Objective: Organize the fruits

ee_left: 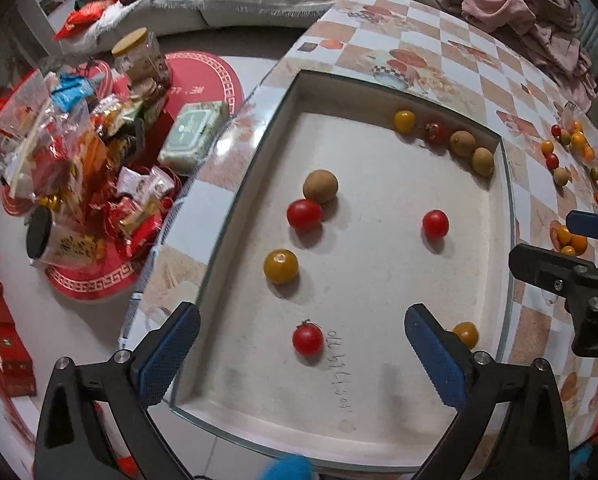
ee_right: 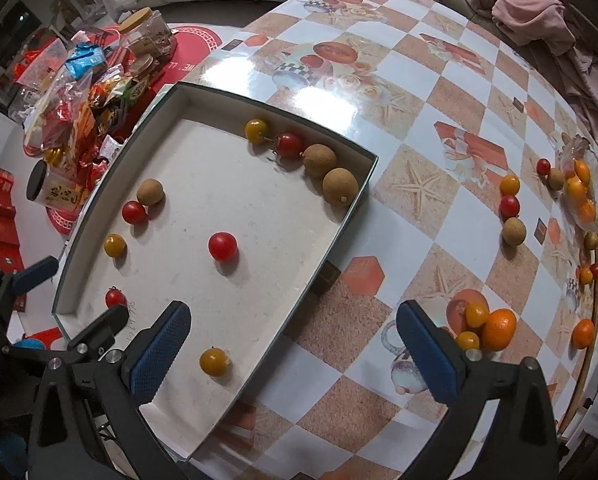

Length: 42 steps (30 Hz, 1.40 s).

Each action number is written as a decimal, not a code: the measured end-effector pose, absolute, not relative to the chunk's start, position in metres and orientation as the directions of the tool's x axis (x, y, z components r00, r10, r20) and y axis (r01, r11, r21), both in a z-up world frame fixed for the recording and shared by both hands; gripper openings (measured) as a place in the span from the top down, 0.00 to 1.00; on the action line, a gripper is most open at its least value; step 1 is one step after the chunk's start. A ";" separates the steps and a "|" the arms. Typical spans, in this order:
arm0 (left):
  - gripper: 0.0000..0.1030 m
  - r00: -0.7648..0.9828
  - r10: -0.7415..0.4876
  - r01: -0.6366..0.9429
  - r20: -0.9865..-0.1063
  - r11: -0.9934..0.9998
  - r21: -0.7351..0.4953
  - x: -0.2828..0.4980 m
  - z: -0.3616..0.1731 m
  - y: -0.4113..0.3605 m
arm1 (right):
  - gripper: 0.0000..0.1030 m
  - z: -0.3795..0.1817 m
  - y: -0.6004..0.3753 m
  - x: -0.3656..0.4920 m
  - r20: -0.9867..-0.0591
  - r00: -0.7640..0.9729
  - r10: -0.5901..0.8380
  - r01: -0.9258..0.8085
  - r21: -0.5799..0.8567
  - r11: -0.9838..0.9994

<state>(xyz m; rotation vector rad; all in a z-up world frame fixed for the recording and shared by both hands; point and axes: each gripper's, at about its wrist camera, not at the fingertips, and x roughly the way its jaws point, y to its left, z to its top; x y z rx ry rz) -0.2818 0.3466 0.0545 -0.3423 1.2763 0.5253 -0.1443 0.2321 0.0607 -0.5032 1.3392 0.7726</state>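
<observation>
the left gripper (ee_left: 303,356) hangs over the near end of the shallow box (ee_left: 287,100), jaws wide apart and empty, a red tomato (ee_left: 307,338) between the pads. the right gripper (ee_right: 293,344) straddles the box's right wall, jaws likewise spread with nothing held; only its view shows the yellow tomato (ee_right: 215,361) whole (the left view half hides it behind a pad). mid-box is bare around a lone red tomato (ee_right: 222,246). four fruits line the far wall (ee_right: 299,120). farther right on the counter (ee_right: 419,100), loose fruits (ee_right: 511,208) lie scattered.
</observation>
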 end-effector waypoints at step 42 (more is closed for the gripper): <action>0.00 0.164 0.189 -0.485 -0.968 0.870 0.087 -0.271 0.055 0.336 | 0.00 0.061 0.225 -0.141 -0.977 0.052 0.207 -0.723 0.107 0.682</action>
